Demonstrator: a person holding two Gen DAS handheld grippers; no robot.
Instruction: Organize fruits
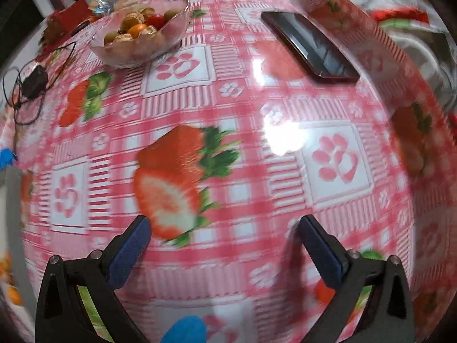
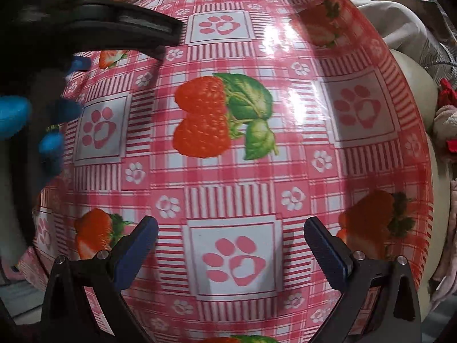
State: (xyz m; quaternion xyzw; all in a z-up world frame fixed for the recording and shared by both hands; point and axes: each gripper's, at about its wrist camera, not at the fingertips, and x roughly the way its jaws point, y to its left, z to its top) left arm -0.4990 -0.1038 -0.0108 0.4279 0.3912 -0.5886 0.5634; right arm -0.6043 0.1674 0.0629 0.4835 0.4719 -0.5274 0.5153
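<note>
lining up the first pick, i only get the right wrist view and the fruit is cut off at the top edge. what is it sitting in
Observer: A clear glass bowl, far left on the table, shown whole in the left wrist view.
Operator: what fruit is in it
Observer: Mixed small pieces: a red one, an orange one, green ones, some tan.
Operator: is the left gripper holding any
Observer: No, the left gripper is open and empty above the tablecloth.
Operator: anything by the bowl
Observer: A black cable lies left of it.

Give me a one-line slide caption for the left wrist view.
Open left gripper hovers over the strawberry-print tablecloth, glass fruit bowl and phone beyond.
</note>
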